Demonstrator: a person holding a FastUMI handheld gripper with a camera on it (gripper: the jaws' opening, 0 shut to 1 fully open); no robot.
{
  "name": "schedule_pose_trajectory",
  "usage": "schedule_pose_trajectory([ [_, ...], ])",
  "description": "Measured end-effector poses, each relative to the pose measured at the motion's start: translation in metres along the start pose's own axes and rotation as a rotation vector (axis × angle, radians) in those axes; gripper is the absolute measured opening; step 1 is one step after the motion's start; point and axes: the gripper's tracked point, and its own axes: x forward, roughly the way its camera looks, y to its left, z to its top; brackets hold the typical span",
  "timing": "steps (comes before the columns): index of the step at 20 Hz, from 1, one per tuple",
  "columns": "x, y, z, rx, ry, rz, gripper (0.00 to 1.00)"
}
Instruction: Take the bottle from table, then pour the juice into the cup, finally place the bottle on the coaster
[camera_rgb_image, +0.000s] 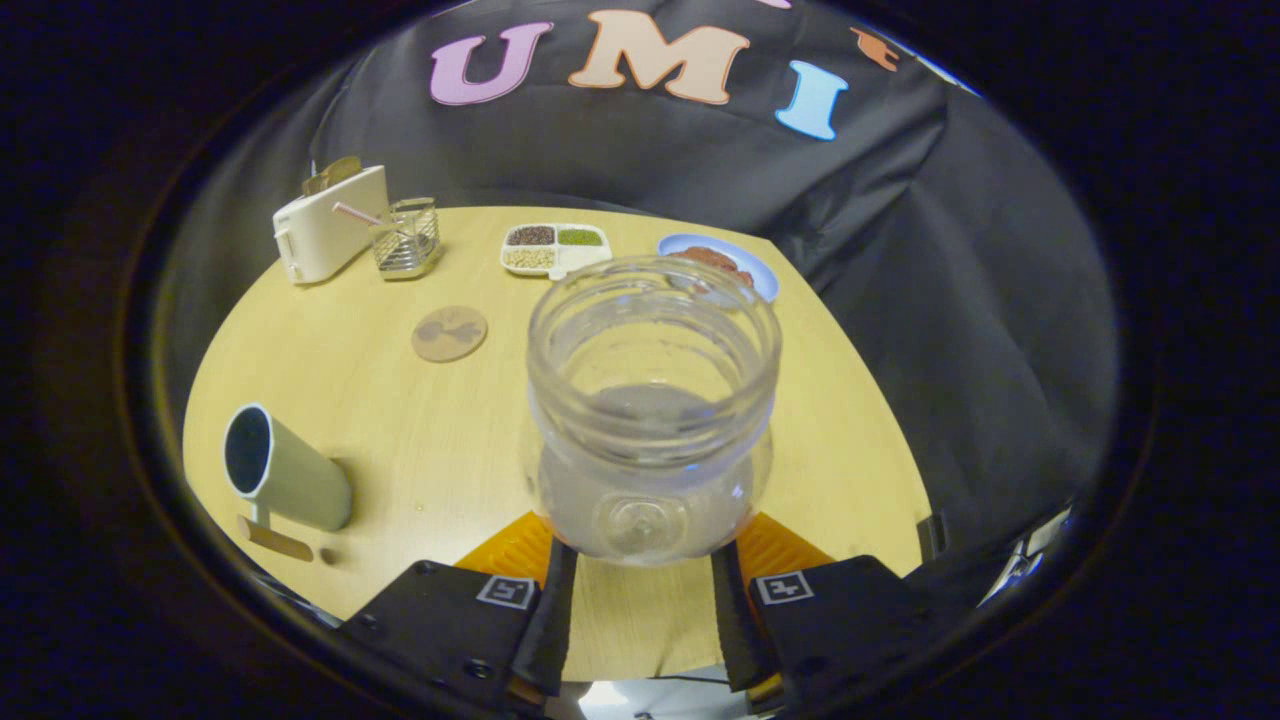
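A clear wide-mouthed bottle (652, 400) stands upright between my fingers, its open mouth facing me, and it looks raised above the table (420, 440). My gripper (640, 545) is shut on the bottle's lower body, one finger pressing each side. A beige cup (285, 478) with a dark inside stands on the table to the left of the fingers. The round brown coaster (449, 333) lies further off, beyond the cup and left of the bottle.
At the table's far side stand a white toaster (330, 225), a clear holder with a straw (408, 238), a divided tray of grains (555, 247) and a blue plate of food (735, 262). A small wooden piece (275, 540) lies by the cup.
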Motion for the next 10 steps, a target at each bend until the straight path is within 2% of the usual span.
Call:
schedule_pose_trajectory([
  [2, -0.002, -0.008, 0.008, -0.032, -0.023, -0.073, 0.65],
  [10, -0.019, 0.005, 0.052, -0.129, -0.154, -0.150, 0.65],
])
